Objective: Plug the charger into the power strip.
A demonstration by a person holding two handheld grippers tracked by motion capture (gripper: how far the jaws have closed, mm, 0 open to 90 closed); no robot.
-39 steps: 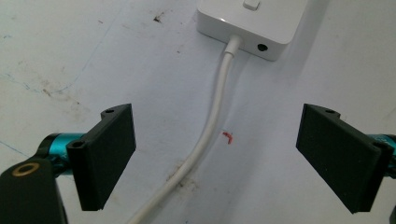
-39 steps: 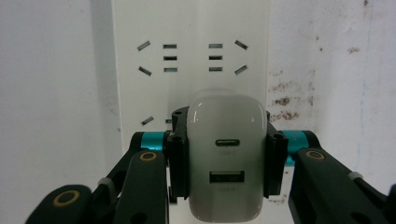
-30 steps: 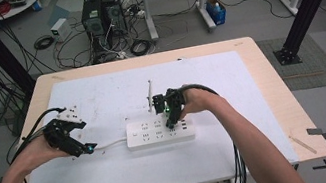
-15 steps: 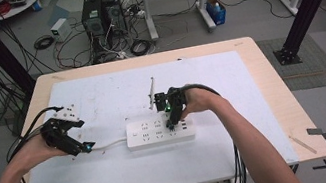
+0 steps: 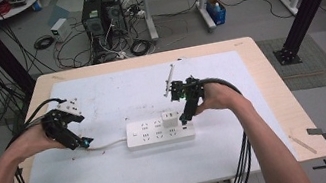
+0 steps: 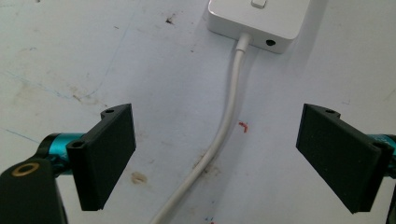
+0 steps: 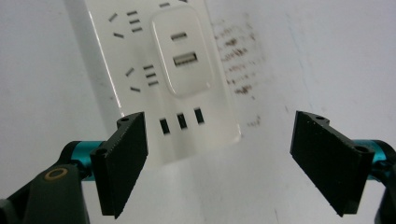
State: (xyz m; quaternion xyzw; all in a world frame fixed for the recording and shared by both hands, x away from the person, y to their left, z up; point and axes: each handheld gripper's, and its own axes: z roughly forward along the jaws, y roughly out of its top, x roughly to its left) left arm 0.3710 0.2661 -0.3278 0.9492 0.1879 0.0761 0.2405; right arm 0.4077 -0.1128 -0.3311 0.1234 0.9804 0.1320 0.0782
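1. Power strip (image 5: 159,131) lies flat near the middle of the white table (image 5: 130,178), with a white USB charger (image 5: 171,118) plugged into its right part and its cord (image 5: 107,145) trailing left.
2. Left gripper (image 5: 82,142) hovers over the cord near the strip's end; its jaws stand wide apart, holding nothing.
3. Right gripper (image 5: 187,117) hangs just above the strip's right end beside the charger, jaws likewise spread and empty.
4. Judging by looks, the strip is a rigid, light, smooth plastic block that may slide on the table; steadying it across its narrow sides seems best.
5. The charger is small and hard; gripping its flat opposite faces should hold, while the cord is limp and bends.
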